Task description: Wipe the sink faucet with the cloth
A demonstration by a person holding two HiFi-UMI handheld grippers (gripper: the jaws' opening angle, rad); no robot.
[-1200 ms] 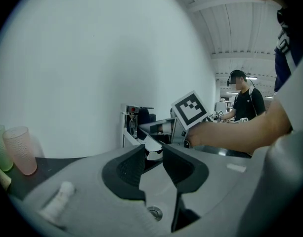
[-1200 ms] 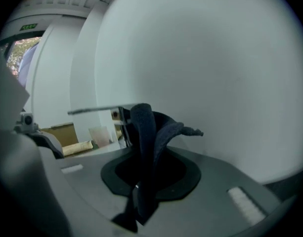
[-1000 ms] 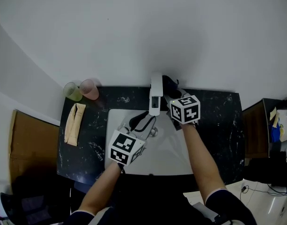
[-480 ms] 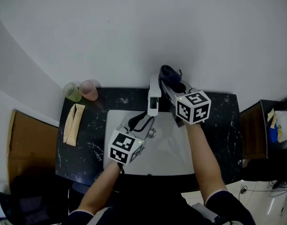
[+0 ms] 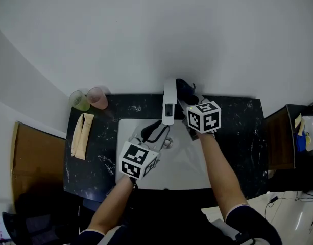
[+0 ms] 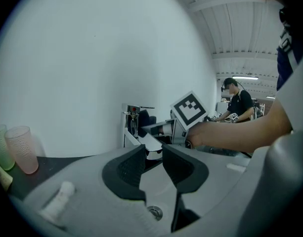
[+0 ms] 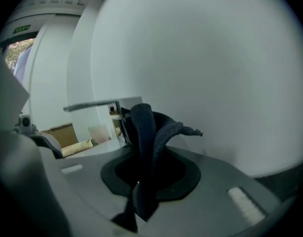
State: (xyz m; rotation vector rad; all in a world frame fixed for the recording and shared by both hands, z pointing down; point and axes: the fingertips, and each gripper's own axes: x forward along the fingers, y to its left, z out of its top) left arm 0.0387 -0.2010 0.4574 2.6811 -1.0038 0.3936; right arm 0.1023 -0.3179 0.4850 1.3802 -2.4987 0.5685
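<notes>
A washbasin station set up in a large, hall-like workroom.

A white basin (image 5: 182, 162) is sunk in a black marbled countertop (image 5: 238, 131) against a bare white wall (image 5: 146, 34). A chrome faucet (image 5: 169, 101) stands at its back edge, with a green tumbler (image 5: 78, 100), a pink tumbler (image 5: 97, 97) and a folded beige cloth (image 5: 80, 135) to one side. Past the counter, the left gripper view shows a high ribbed ceiling (image 6: 240, 28) with a strip light (image 6: 245, 76) and a person (image 6: 238, 100) standing farther off. A cardboard box (image 5: 33, 162) sits beside the counter, and a cable (image 5: 271, 200) lies on the pale floor (image 5: 289, 218).
</notes>
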